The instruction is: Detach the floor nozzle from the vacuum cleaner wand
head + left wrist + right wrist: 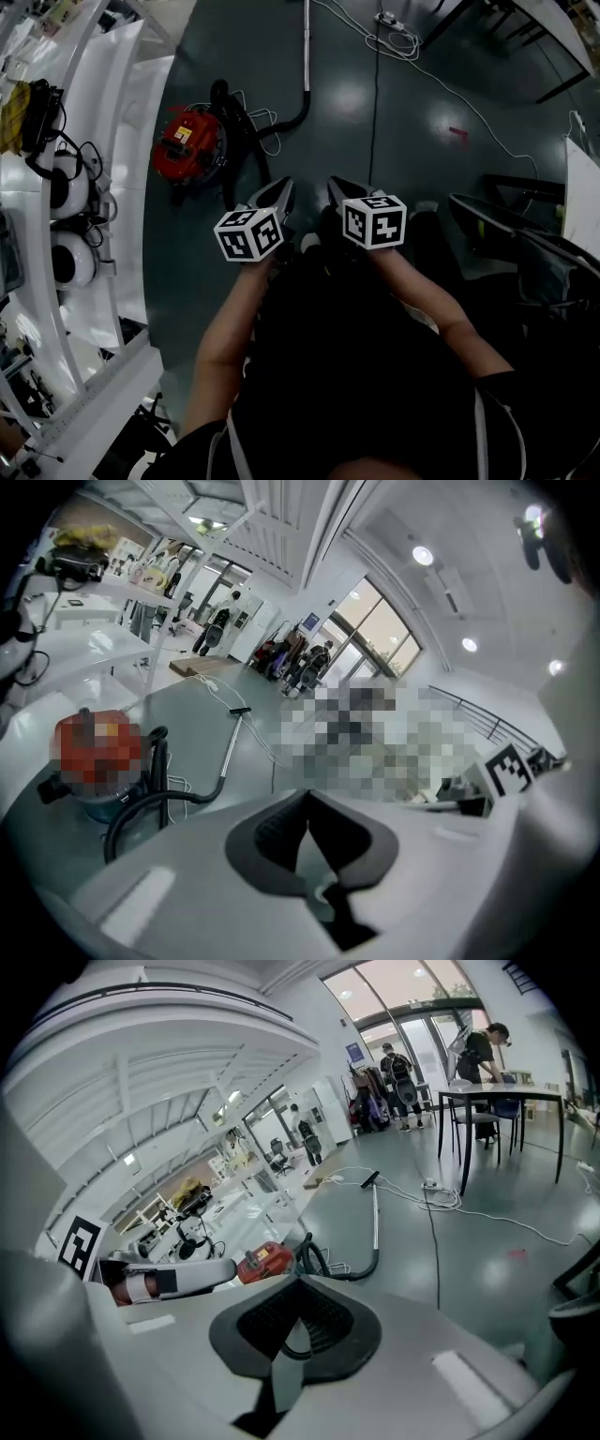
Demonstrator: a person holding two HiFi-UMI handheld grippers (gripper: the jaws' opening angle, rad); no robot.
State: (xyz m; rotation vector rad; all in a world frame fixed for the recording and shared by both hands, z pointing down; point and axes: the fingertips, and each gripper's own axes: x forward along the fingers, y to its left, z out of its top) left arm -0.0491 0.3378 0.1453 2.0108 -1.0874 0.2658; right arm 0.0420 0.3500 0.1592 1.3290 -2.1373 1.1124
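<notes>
A red canister vacuum cleaner [187, 145] stands on the dark floor, and its black hose [281, 122] curves to a silver wand [307, 42] that runs out of the head view's top edge. The black floor nozzle [240, 710] sits on the wand's [228, 747] far end, also seen in the right gripper view as nozzle [370, 1179] and wand [376, 1218]. My left gripper [281, 192] and right gripper [339, 187] are held side by side in the air, well short of the vacuum. Both are shut with nothing between their jaws.
A curved white desk [103, 187] with headphones [56, 178] runs along the left. Loose cables and a power strip [394, 23] lie on the floor beyond the wand. Black chairs [506, 234] stand at the right. People stand far off by a table [487, 1091].
</notes>
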